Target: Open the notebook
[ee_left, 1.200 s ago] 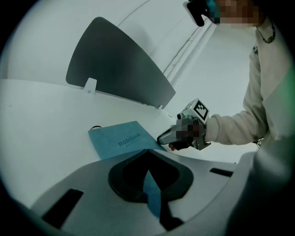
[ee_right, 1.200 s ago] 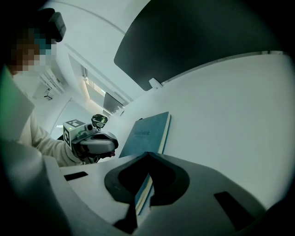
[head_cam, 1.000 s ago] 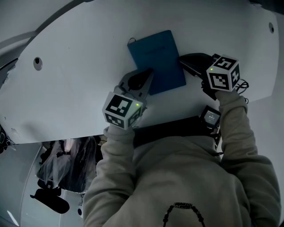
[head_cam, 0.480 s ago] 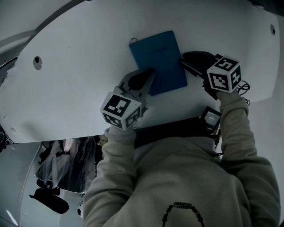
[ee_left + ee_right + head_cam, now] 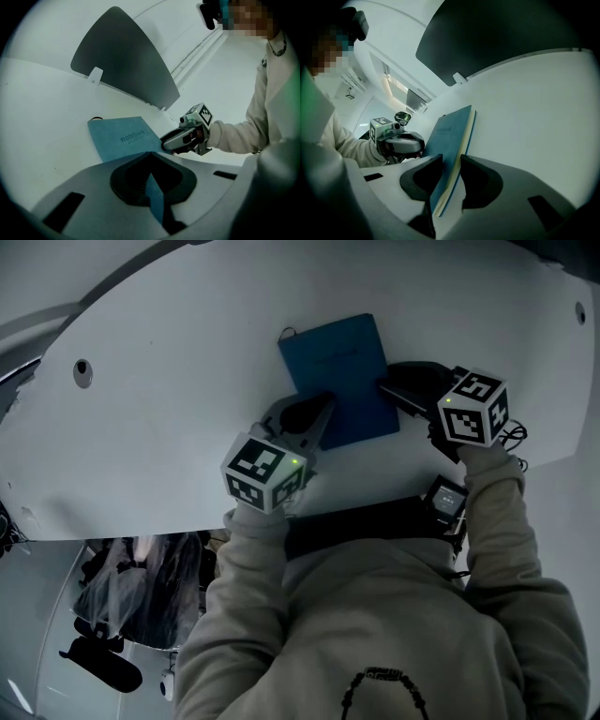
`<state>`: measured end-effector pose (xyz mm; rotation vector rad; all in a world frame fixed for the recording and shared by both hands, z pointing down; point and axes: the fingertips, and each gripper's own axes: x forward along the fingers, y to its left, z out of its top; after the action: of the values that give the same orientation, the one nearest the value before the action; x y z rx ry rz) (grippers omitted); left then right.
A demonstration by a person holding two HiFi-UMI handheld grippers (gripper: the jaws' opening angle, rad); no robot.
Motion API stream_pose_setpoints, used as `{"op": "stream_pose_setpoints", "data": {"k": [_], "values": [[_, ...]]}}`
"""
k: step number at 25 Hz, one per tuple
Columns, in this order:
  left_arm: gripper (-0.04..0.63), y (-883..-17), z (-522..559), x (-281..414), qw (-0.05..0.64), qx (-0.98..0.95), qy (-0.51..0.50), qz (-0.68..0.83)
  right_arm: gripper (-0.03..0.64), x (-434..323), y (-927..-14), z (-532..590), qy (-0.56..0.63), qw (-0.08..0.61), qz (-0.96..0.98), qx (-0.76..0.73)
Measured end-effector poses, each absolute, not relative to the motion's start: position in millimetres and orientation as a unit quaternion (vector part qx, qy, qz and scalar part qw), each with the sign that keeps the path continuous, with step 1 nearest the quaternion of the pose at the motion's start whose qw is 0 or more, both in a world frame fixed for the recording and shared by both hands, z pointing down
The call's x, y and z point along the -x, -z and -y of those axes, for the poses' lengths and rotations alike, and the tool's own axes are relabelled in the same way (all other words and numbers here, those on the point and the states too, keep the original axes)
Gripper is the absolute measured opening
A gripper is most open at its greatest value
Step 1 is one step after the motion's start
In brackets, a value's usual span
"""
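Note:
A blue notebook [image 5: 339, 371] lies closed on the white table [image 5: 187, 399], with its cover lettering [image 5: 129, 137] showing in the left gripper view. My left gripper [image 5: 322, 404] is at its near left corner, and its jaws are shut on that corner [image 5: 150, 157], with a blue strip showing in the hollow behind them. My right gripper [image 5: 386, 382] is at the notebook's right edge. Its jaws have just been opening and stand apart [image 5: 449, 161], with the notebook's edge [image 5: 454, 140] in the gap between them.
The table's curved front edge [image 5: 141, 526] runs just in front of my body. Small round holes [image 5: 82, 368] [image 5: 579, 312] mark the tabletop. A dark panel [image 5: 126, 61] stands at the table's far side. Dark clutter [image 5: 141, 587] lies on the floor below.
Both grippers stay at the notebook. The left gripper's cube has rolled slightly, and the whole scene has shifted a little in the head view.

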<state>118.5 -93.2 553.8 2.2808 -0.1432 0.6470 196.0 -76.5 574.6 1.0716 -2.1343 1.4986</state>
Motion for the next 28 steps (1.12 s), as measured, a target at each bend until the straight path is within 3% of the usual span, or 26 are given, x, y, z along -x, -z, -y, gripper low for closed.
{"op": "stream_pose_setpoints", "data": {"k": [4, 10, 28], "values": [[0.002, -555.1, 92.8, -118.1, 0.38, -0.889, -0.249, 0.05, 0.118, -195.4, -570.6, 77.6, -0.525, 0.154, 0.752, -0.367], [0.002, -549.0, 87.3, -113.1, 0.379, -0.898, -0.219, 0.046, 0.117, -164.1, -510.8, 83.8, -0.521, 0.072, 0.795, -0.304], [0.002, -523.6, 93.6, -28.1, 0.456, -0.88, -0.084, 0.103, 0.118, -39.7, -452.3, 99.1, -0.478, 0.073, 0.848, -0.215]]}}
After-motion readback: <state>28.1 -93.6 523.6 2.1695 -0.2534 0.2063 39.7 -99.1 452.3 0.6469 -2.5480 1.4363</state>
